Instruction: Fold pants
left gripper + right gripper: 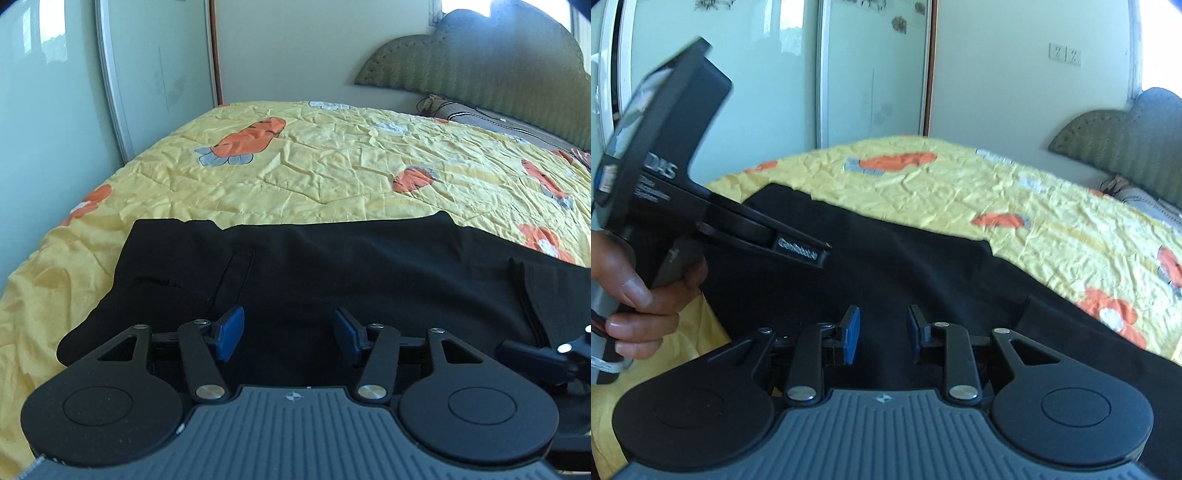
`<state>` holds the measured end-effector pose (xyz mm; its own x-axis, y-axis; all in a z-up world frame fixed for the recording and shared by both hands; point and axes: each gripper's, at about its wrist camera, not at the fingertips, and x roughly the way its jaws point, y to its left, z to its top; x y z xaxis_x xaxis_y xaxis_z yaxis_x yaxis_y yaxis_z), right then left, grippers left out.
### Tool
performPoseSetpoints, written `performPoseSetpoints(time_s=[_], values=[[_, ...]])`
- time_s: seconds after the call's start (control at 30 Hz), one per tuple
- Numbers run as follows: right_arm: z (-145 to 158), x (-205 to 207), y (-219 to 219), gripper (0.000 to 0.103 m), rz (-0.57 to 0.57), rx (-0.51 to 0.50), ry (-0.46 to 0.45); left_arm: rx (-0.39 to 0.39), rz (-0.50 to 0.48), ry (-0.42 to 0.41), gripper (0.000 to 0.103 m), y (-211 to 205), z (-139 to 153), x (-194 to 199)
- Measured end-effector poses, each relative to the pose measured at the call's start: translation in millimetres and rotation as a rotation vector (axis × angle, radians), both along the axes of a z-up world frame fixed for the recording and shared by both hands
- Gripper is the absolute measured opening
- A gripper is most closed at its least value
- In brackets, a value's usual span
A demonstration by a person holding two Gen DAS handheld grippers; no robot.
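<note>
Pants [295, 280]: black, flat on yellow quilt [332, 177], at 12 o'clock of both tools.
Left gripper [289, 334]: jaws apart, empty.
Right gripper [882, 334]: jaws apart, empty.
Right view only: hand [635, 291] at 9 o'clock.

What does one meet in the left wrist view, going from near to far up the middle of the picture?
Left gripper with its jaws apart → black pants lying flat → yellow quilt with carrot prints → pale wall.
</note>
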<state>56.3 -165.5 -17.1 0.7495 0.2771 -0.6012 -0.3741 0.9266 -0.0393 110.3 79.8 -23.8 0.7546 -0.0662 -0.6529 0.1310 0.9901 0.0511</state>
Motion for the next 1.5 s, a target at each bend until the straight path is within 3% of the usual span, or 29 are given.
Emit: performPoseSetpoints(time_s=[0.1, 0.2, 0.5, 0.63, 0.77, 0.97, 1.17, 1.2, 1.5], values=[[-3, -1, 5, 0.038, -0.015, 0.004, -0.019, 0.009, 0.001, -0.05, 0.059, 7, 6, -14], [6, -9, 18, 0.038, 0.01, -0.008, -0.094, -0.029, 0.046, -0.049, 0.06, 29, 15, -19], [11, -22, 86, 0.038, 0.245, -0.055, -0.151, -0.076, 0.203, 0.011, 0.06, 101, 13, -16], [10, -23, 112, 0.038, 0.305, -0.139, -0.194, -0.215, 0.274, 0.021, 0.06, 136, 20, -23], [3, -28, 140, 0.038, 0.38, -0.261, -0.247, -0.291, 0.339, 0.035, 0.059, 162, 27, -26], [-7, -30, 173, 0.038, 0.436, -0.391, -0.378, -0.558, 0.399, 0.124, 0.059, 196, 21, -30], [-19, -9, 197, 0.034, 0.455, -0.48, -0.417, -0.777, 0.414, 0.207, 0.059, 212, 10, -35], [-19, -8, 197, 0.03, 0.448, -0.48, -0.428, -0.813, 0.41, 0.22, 0.059, 213, 8, -35], [1, 5, 181, 0.031, 0.345, -0.289, -0.404, -1.118, 0.43, 0.295, 0.059, 210, -27, -20]])
